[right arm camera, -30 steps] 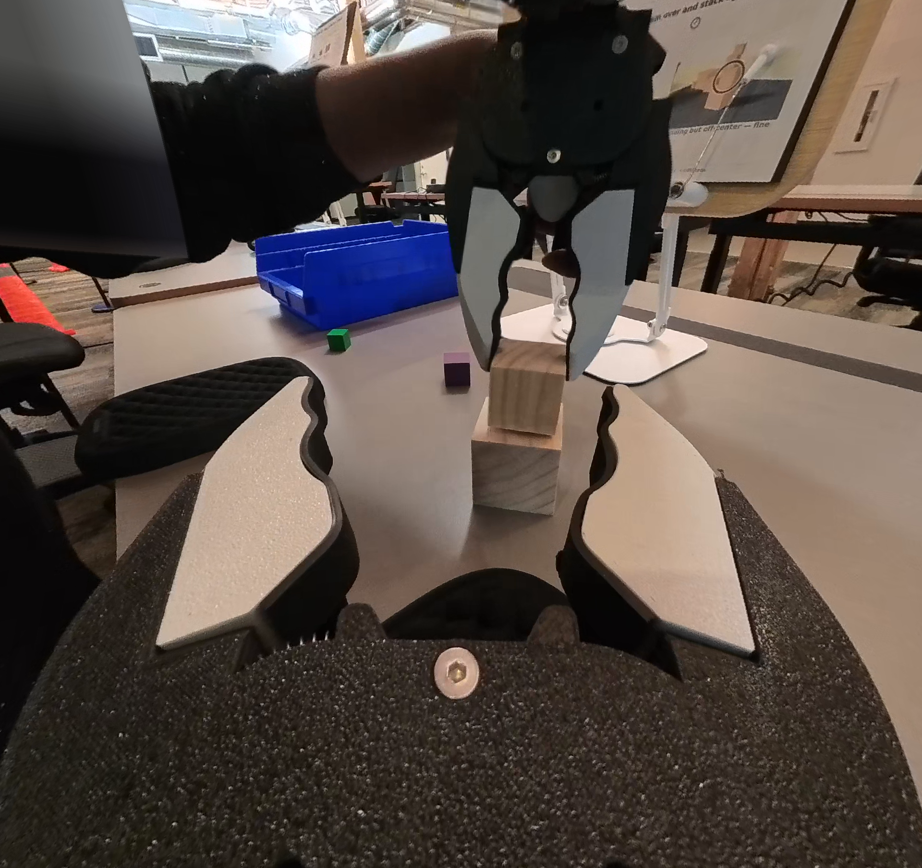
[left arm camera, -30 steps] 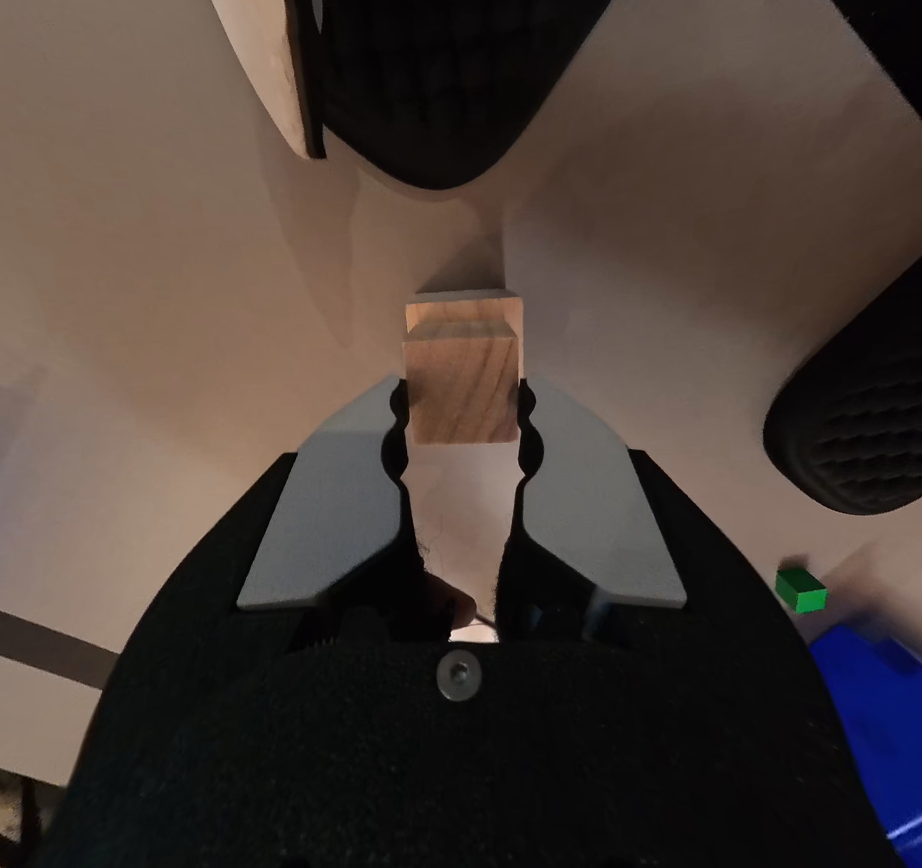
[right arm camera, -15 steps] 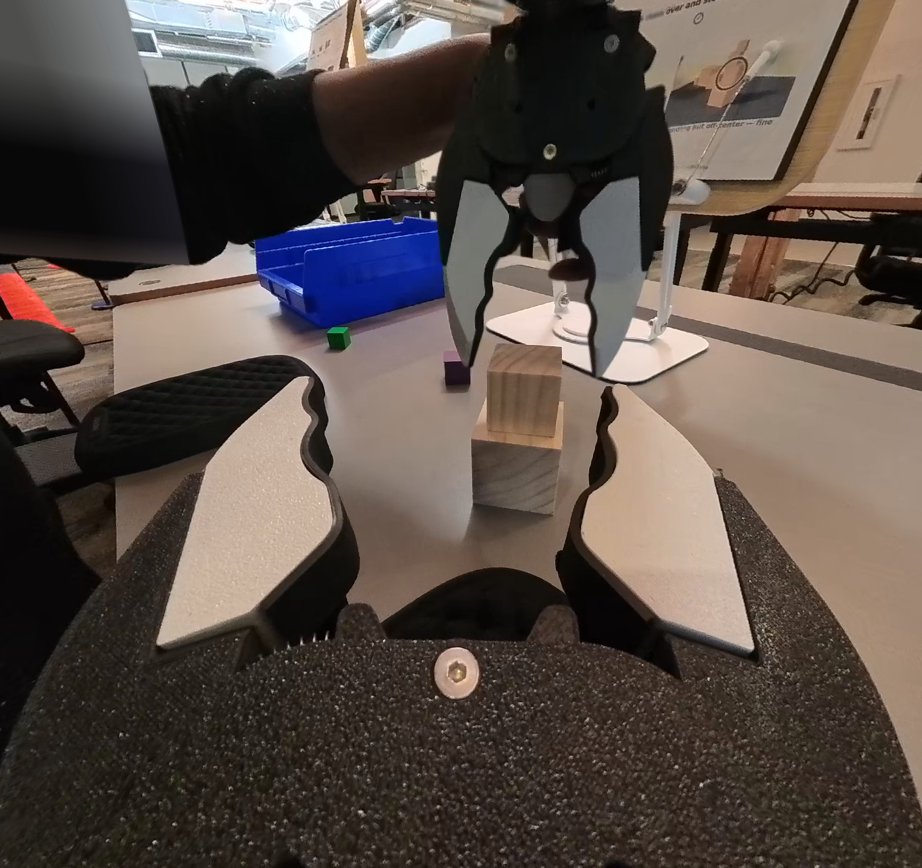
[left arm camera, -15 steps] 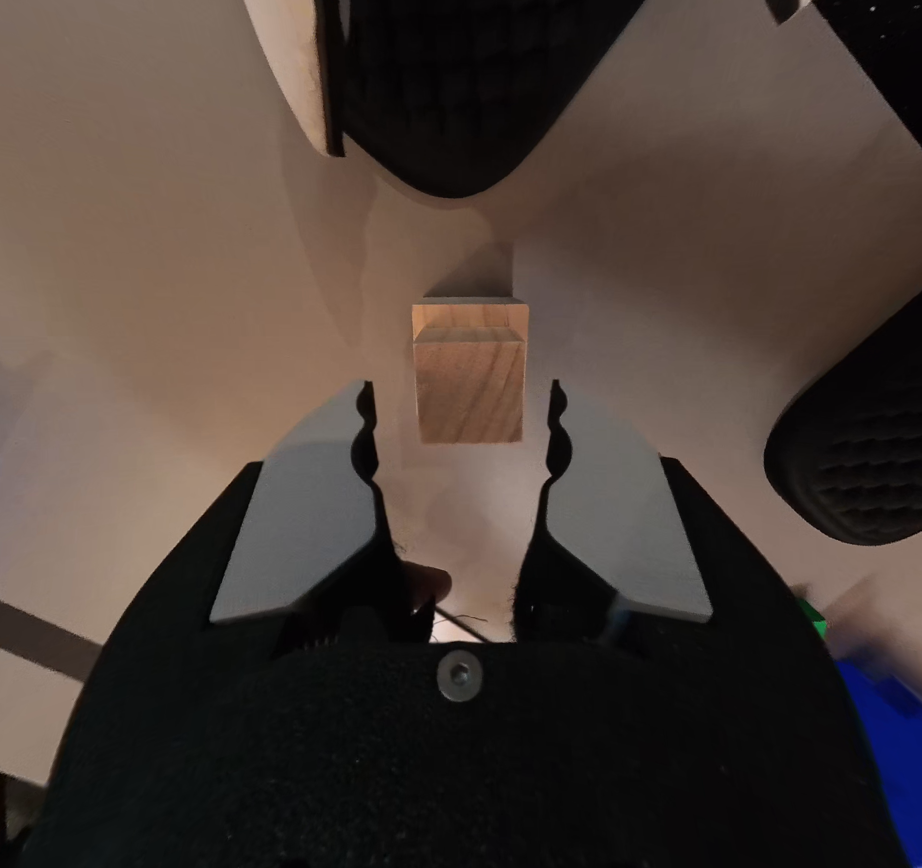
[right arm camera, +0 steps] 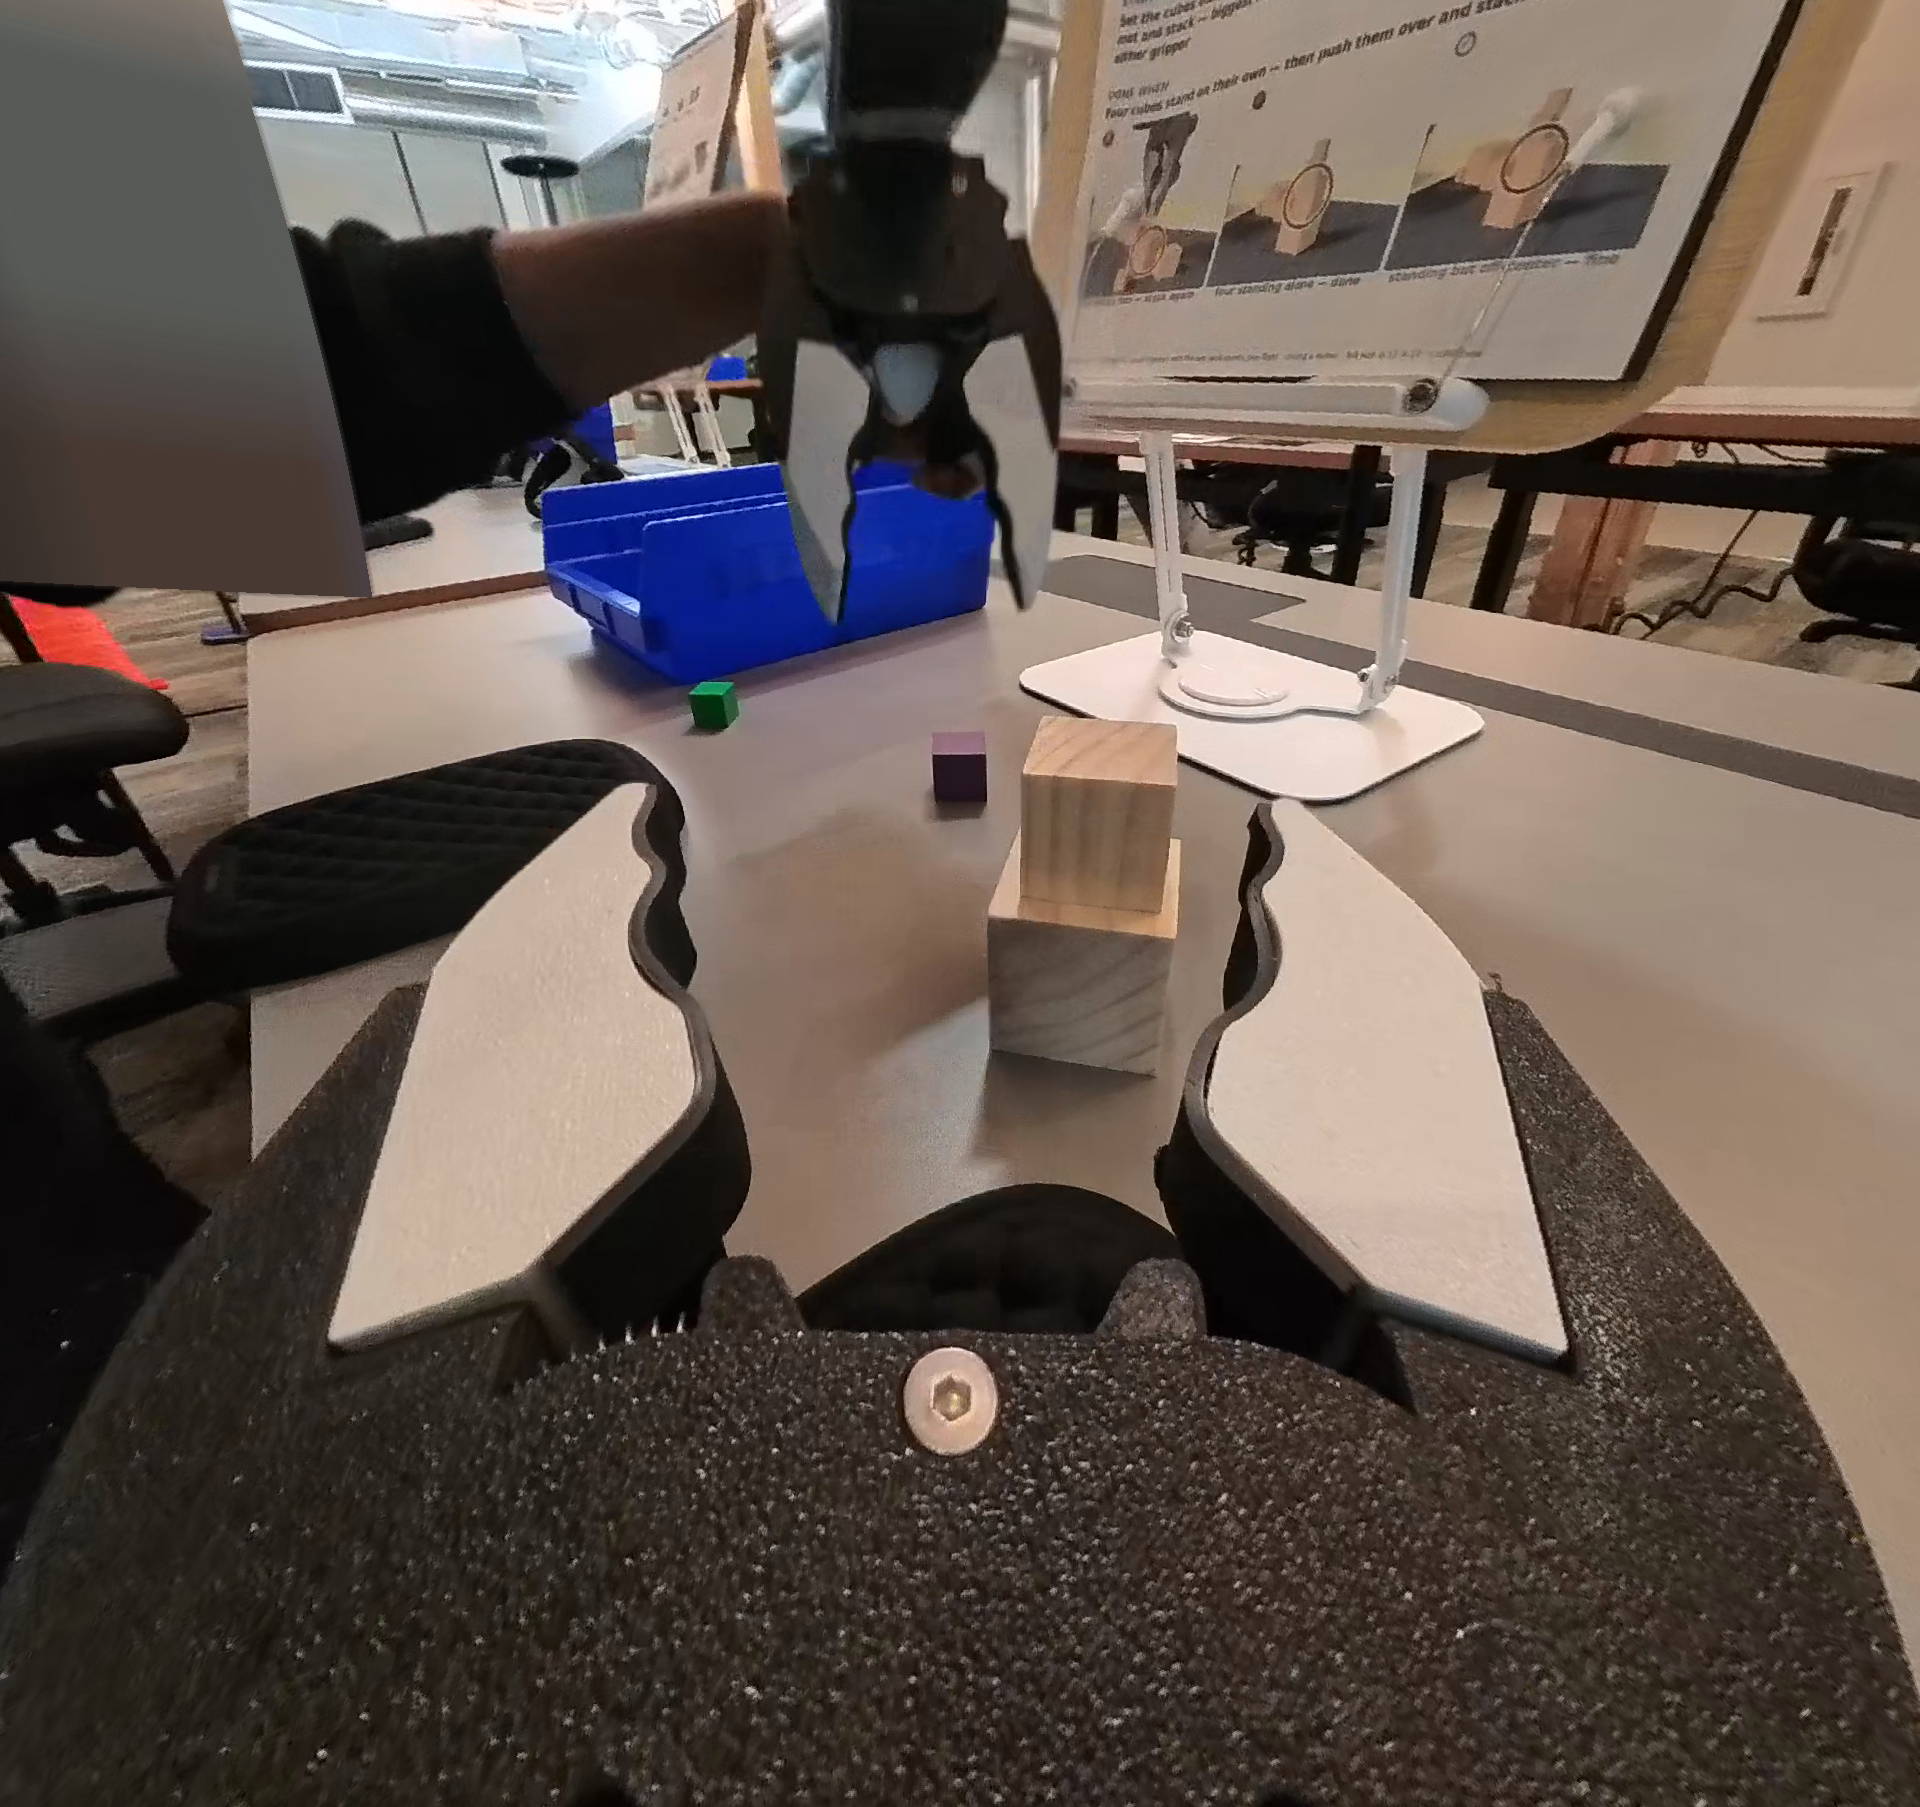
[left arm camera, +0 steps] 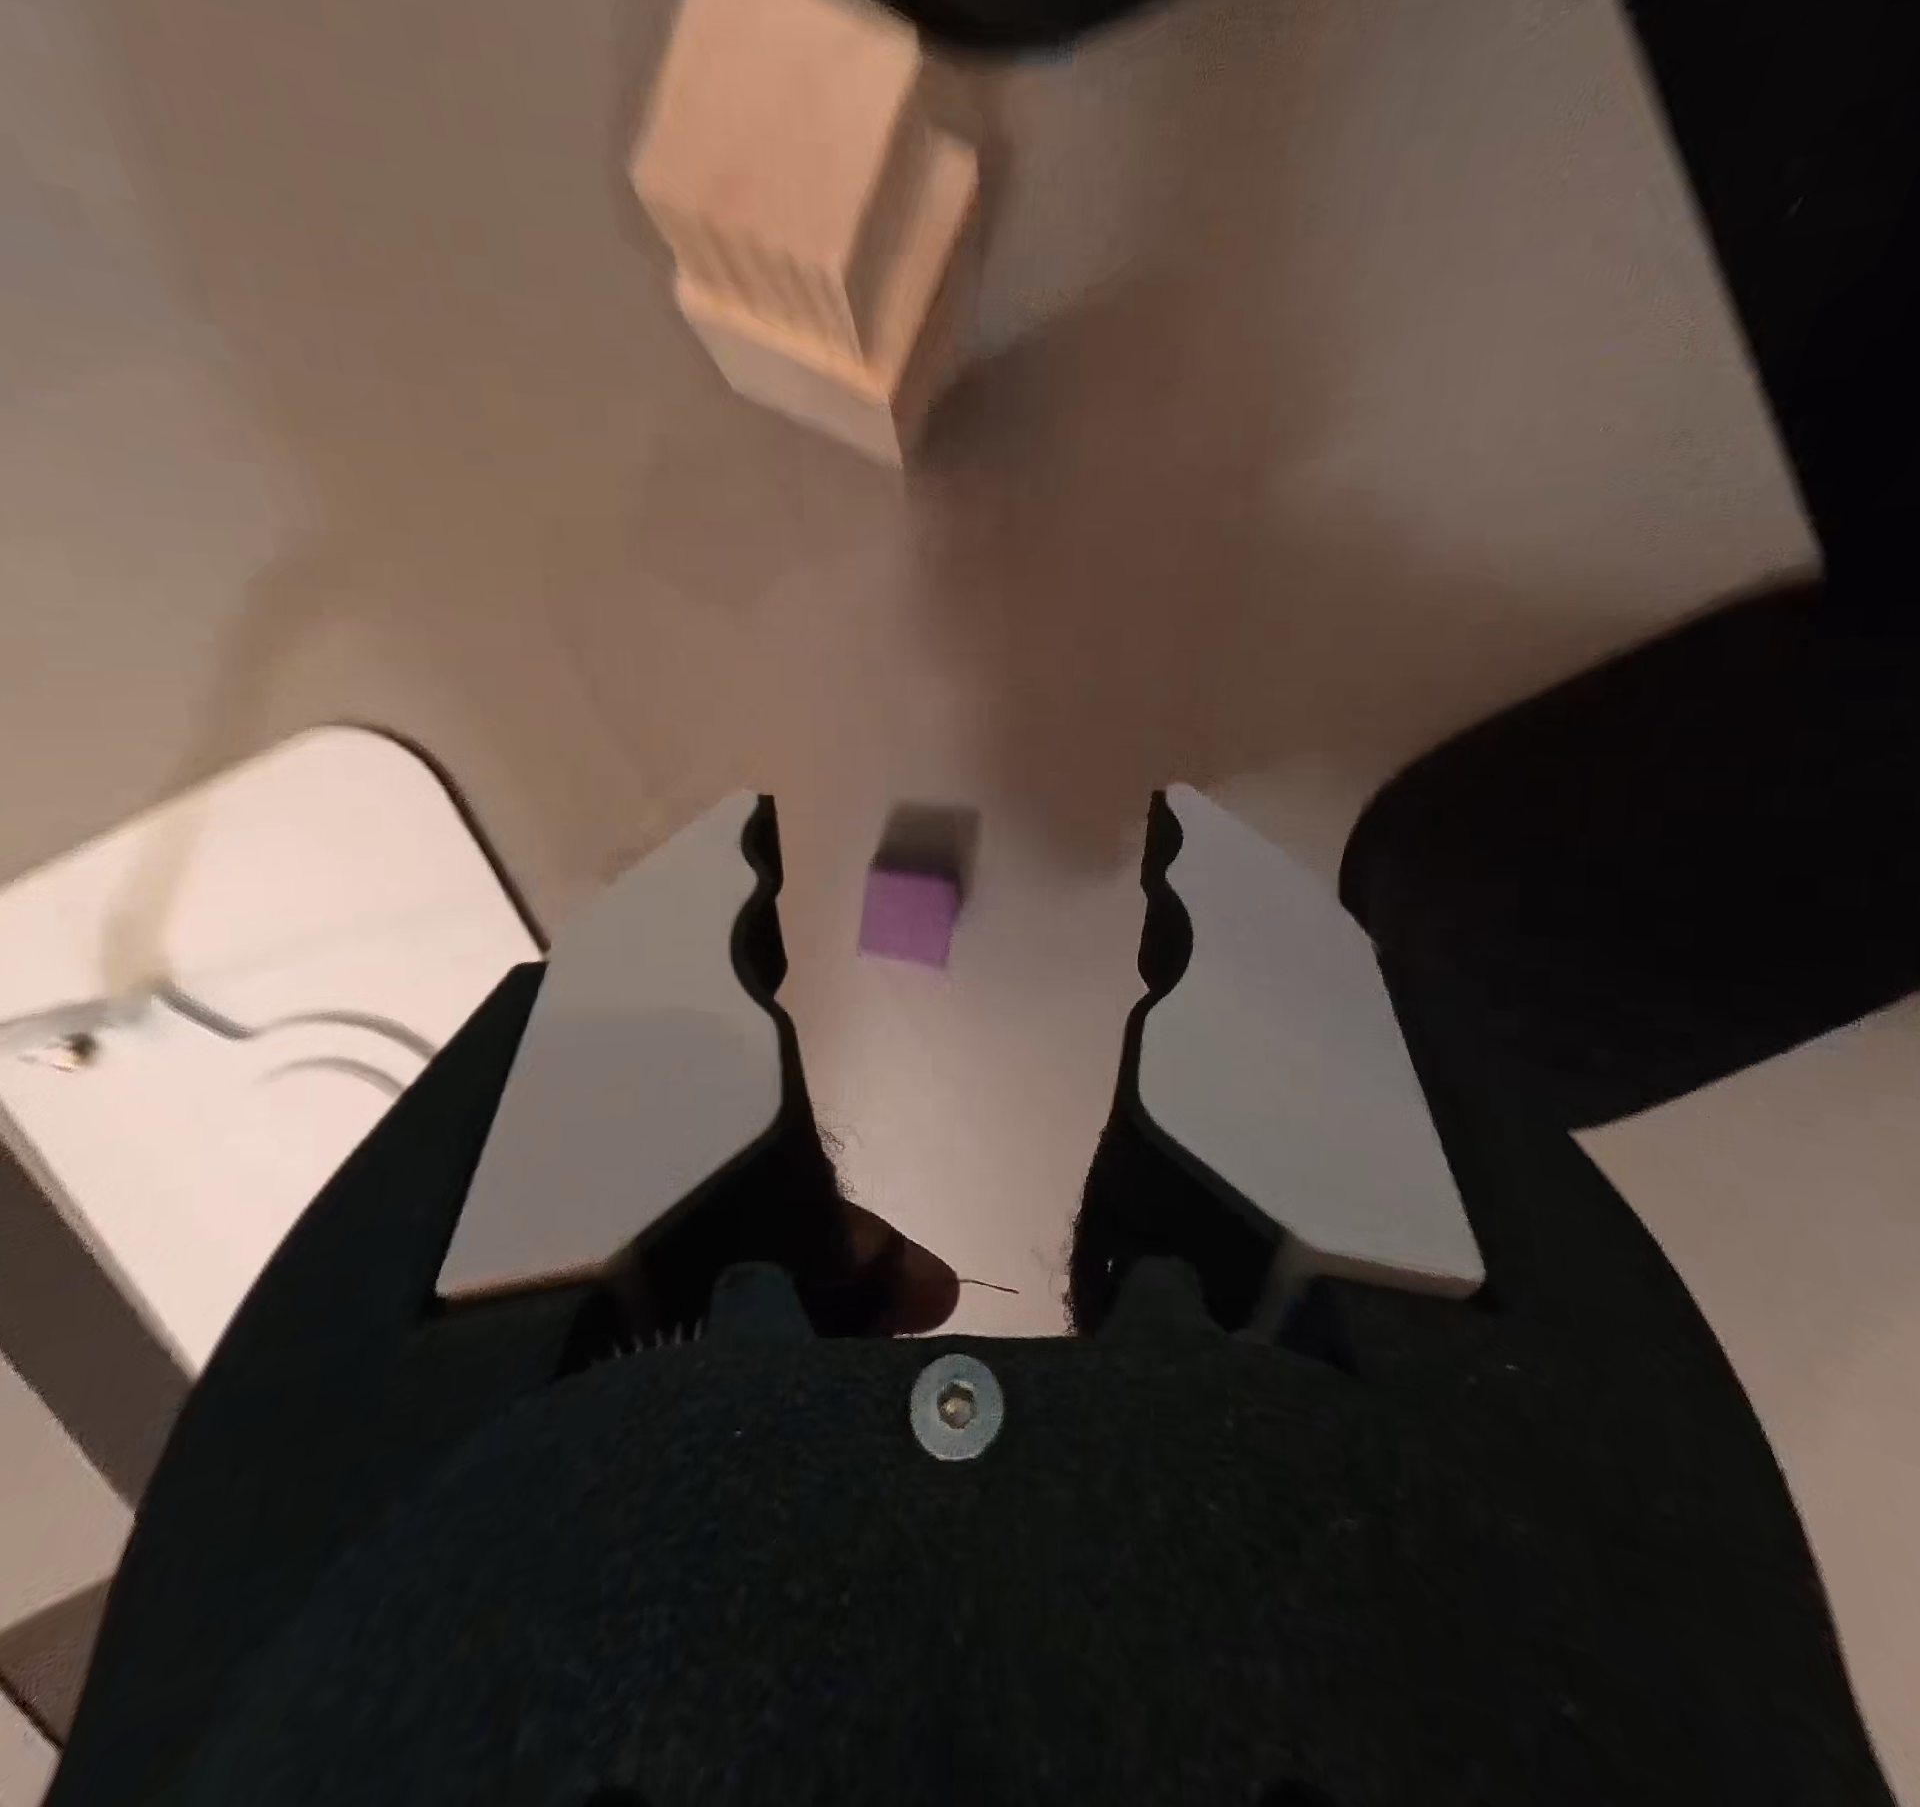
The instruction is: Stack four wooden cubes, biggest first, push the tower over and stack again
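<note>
**Both grippers empty; left gripper raised clear of the two-block stack**

Left gripper (right arm camera: 920, 594): held high above the table (right arm camera: 1558, 926), fingers pointing down. Its jaws are spread with nothing between the pads. In its own view the purple cube (left arm camera: 906, 910) lies on the table far below, framed by the gap but not touched. This height probably gives clearance from the stack.

Right gripper (right arm camera: 956, 884): low, near the table surface, aimed at the stack. Its jaws stand wide apart and hold nothing. The stack sits just ahead of the fingertips, nearer the right finger (right arm camera: 1351, 1030), with no contact visible.

Stack: the smaller wooden block (right arm camera: 1099, 812) rests on the larger wooden block (right arm camera: 1081, 988), set toward its back edge, upright and free-standing.

Other items: the purple cube is just left of the stack; the green cube (right arm camera: 713, 705) is farther left, near the blue bin (right arm camera: 727, 573). A white stand base (right arm camera: 1330, 729) sits behind the stack, and a black padded armrest (right arm camera: 395, 843) lies at the table's left edge.

Changes from one second ago:
- The left gripper was clamped on the upper block; it has since let go and lifted away.
- Its view now centres on the purple cube, not the stack.
- The right gripper is unchanged.
</note>
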The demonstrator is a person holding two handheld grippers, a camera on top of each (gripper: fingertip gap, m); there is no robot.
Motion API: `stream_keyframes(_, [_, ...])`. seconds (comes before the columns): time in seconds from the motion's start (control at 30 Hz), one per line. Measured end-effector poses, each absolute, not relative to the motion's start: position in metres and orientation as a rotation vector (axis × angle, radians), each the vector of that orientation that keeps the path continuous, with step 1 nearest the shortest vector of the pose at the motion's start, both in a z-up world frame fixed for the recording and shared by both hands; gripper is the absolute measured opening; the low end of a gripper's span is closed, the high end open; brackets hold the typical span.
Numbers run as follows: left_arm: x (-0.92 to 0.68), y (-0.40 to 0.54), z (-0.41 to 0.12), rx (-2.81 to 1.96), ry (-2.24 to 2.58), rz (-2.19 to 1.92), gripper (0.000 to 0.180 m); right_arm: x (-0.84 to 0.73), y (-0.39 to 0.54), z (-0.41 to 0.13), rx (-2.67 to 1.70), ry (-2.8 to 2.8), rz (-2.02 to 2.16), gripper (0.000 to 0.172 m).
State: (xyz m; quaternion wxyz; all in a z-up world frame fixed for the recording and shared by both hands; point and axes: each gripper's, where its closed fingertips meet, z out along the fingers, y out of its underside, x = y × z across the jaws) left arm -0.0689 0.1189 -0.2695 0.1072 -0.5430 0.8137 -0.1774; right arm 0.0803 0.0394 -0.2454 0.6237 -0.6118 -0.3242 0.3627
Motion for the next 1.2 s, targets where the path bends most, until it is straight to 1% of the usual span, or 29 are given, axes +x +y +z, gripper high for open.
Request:
stream_keyframes(0.17, [-0.101, 0.132, -0.32, -1.667, 2.521, -0.328, 0.06, 0.08, 0.04, -0.246, -1.411, -0.75, 0.83, 0.101])
stream_keyframes(0.5, [-0.104, 0.148, -0.347, -1.668, 2.569, -0.283, 0.049, 0.08, 0.038, -0.245, -1.396, -0.75, 0.819, 0.099])
stream_keyframes(0.57, [-0.103, 0.148, -0.35, -1.663, 2.578, -0.295, 0.042, 0.081, 0.038, -0.244, -1.391, -0.74, 0.821, 0.099])
stream_keyframes(0.63, [-0.104, 0.147, -0.351, -1.659, 2.598, -0.297, 0.027, 0.082, 0.039, -0.243, -1.39, -0.73, 0.826, 0.099])
stream_keyframes(0.67, [-0.104, 0.147, -0.35, -1.666, 2.599, -0.301, 0.027, 0.082, 0.039, -0.243, -1.391, -0.728, 0.827, 0.099])
stream_keyframes(0.8, [-0.099, 0.144, -0.327, -1.69, 2.582, -0.314, 0.027, 0.082, 0.04, -0.244, -1.399, -0.732, 0.824, 0.099])
stream_keyframes(0.9, [-0.075, 0.135, -0.29, -1.651, 2.551, -0.379, 0.026, 0.081, 0.04, -0.245, -1.406, -0.734, 0.828, 0.099])
stream_keyframes(1.07, [-0.016, 0.107, -0.234, -1.404, 2.611, -0.454, 0.026, 0.08, 0.041, -0.247, -1.418, -0.738, 0.839, 0.099])
stream_keyframes(1.2, [0.015, 0.106, -0.223, -1.293, 2.693, -0.346, 0.026, 0.082, 0.04, -0.244, -1.402, -0.726, 0.843, 0.098])
